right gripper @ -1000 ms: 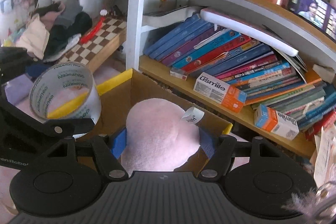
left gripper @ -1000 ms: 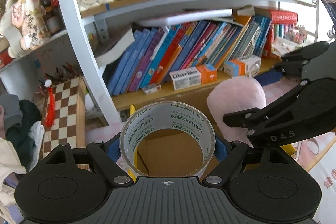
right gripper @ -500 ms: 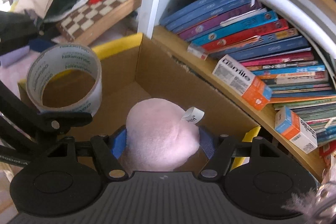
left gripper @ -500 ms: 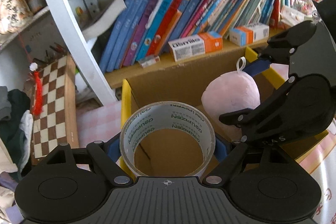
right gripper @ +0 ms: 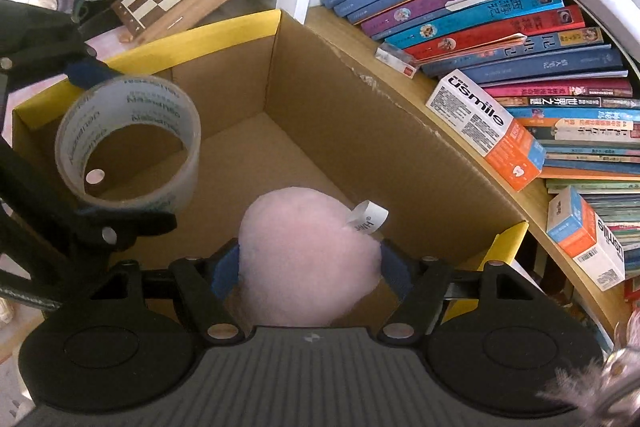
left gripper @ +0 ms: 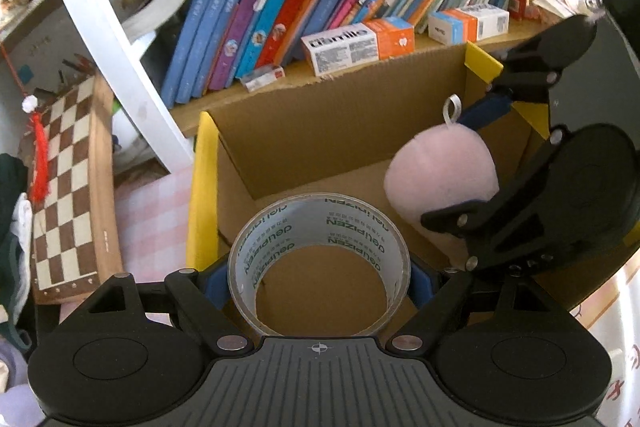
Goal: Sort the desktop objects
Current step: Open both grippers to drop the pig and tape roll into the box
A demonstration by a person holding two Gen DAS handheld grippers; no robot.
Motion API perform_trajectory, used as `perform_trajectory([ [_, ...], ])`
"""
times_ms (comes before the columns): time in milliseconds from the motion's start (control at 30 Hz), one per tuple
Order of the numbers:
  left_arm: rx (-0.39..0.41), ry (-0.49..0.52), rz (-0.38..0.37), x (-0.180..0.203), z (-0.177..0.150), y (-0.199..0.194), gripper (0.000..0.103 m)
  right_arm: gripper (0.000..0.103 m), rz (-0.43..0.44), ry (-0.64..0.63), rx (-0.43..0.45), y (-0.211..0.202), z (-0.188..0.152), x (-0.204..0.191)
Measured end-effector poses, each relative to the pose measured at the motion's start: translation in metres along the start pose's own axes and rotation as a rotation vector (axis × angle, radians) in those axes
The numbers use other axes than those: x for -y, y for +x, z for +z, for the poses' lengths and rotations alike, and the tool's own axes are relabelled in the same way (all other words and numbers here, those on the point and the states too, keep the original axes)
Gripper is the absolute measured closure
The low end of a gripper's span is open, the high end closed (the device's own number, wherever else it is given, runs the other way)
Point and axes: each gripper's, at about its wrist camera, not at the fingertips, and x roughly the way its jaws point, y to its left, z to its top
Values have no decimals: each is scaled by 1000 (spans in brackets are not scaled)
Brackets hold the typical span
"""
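Here, the left gripper (left gripper: 319, 275) is held over the near edge of an open cardboard box (left gripper: 320, 131), its blue pads (left gripper: 420, 285) closed on either side of a roll of clear packing tape (left gripper: 319, 259). The roll is gripped with its hole facing the camera, above the box floor. To its right, the right gripper (right gripper: 310, 267) is angled down into the same box, with its fingers (right gripper: 226, 269) clamped on a pink plush ball (right gripper: 308, 259); a white tag (right gripper: 366, 217) sticks up from the top of the ball. The ball is held off the box floor, inside the yellow-edged walls. Just beyond the box, a wooden shelf (right gripper: 452, 143) carries slanted books (right gripper: 480, 11) and an orange-and-white usmile carton (right gripper: 486, 129). Farther left, a chessboard (left gripper: 66, 187) is seen lying beside the white shelf post (left gripper: 116, 43).
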Motion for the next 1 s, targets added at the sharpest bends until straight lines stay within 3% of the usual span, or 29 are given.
perform_trajectory([
  [267, 0, 10, 2, 0, -1, 2, 17, 25, -4, -4, -2, 0, 1, 1],
  [533, 60, 6, 7, 0, -1, -13, 15, 19, -7, -9, 27, -9, 1, 2],
  [1000, 191, -78, 16, -5, 2, -61, 10, 19, 24, 19, 98, -48, -4, 2],
])
